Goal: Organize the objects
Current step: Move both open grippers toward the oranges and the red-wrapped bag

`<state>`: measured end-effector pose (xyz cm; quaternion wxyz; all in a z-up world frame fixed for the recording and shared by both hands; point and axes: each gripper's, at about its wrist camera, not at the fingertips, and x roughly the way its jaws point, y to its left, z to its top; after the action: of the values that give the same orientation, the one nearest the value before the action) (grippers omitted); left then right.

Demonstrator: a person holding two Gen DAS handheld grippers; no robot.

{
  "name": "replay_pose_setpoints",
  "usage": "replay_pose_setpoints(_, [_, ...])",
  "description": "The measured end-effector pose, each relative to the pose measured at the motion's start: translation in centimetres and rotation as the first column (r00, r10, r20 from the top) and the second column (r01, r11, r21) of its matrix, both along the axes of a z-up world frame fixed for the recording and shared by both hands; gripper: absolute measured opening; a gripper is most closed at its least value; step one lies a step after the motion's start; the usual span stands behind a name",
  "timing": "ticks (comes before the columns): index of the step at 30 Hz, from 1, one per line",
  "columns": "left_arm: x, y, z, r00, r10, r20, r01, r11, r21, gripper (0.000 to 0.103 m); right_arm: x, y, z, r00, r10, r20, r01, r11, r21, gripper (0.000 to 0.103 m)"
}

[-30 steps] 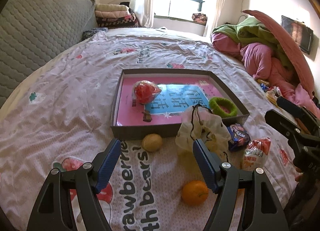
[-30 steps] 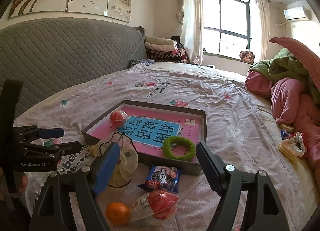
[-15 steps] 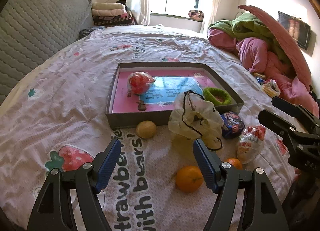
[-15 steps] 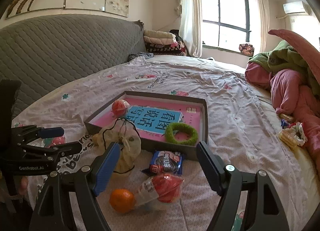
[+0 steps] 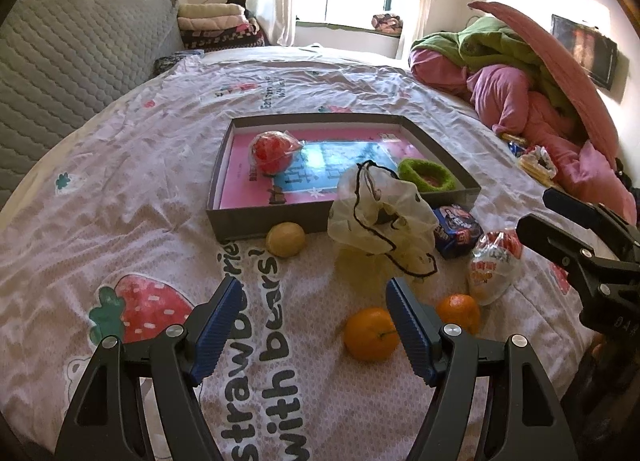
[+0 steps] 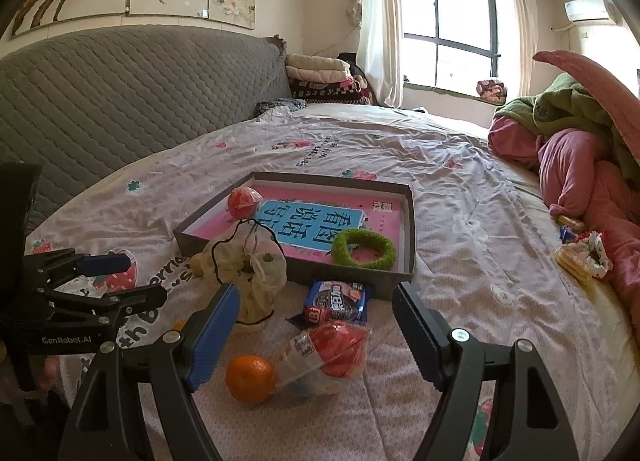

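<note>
Evidently both my left gripper [image 5: 310,303] and right gripper [image 6: 316,309] hover spread and empty, since the oranges [image 5: 371,334] and wrapped snacks [image 6: 335,353] lie outside the box [image 5: 256,223].

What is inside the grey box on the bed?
The grey box holds a red ball in clear wrap, a green fuzzy ring and a pink and blue sheet across its floor. The drawstring bag in front covers part of the floor.

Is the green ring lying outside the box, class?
No, the green ring lies inside the box, in its near right corner on the pink lining.
</note>
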<state>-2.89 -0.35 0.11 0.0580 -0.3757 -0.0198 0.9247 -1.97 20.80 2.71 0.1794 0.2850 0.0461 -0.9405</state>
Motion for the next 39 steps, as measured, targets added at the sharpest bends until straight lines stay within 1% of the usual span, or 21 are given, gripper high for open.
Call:
replay_pose_setpoints(14, [0.8,0.4,-0.4,1.000,-0.021,0.018,0.021,1.000,-0.003,0.076,0.4,0.6,-1.3,0.996,-0.009,0.085,0.012,0.999,-0.033,0.078])
replay_pose_setpoints(19, [1.1,0.6,-0.5,0.999,-0.030,0.020,0.030,1.000,-0.001,0.076,0.4,1.1,-1.8,0.992,0.000,0.126,0.010,0.997,-0.081,0.078])
replay_pose_setpoints(24, [1.3,0.6,-0.6,0.999,-0.035,0.023,0.035,0.999,0.001,0.076,0.4,1.6,-1.9,0.989,0.005,0.145,0.013,0.992,-0.125,0.078])
replay_pose_setpoints(28, [1.5,0.7,-0.6,0.999,-0.036,0.026,0.036,0.999,0.003,0.076,0.7,1.6,-1.9,0.990,0.013,0.140,0.006,0.990,-0.138,0.078])
replay_pose_setpoints(31, [1.6,0.7,-0.6,0.999,-0.040,0.028,0.040,0.999,0.001,0.076,0.9,1.9,-1.8,0.992,0.023,0.126,-0.001,0.985,-0.170,0.078])
replay_pose_setpoints(35, [1.8,0.9,-0.7,0.999,-0.045,0.029,0.045,0.999,-0.005,0.076,0.8,2.1,-2.1,0.987,0.022,0.157,0.010,0.980,-0.198,0.078])
replay_pose_setpoints(39, [1.9,1.2,-0.8,0.998,-0.053,0.033,0.053,0.999,-0.007,0.076,0.5,2.4,-2.7,0.981,-0.004,0.196,0.042,0.981,-0.191,0.078])
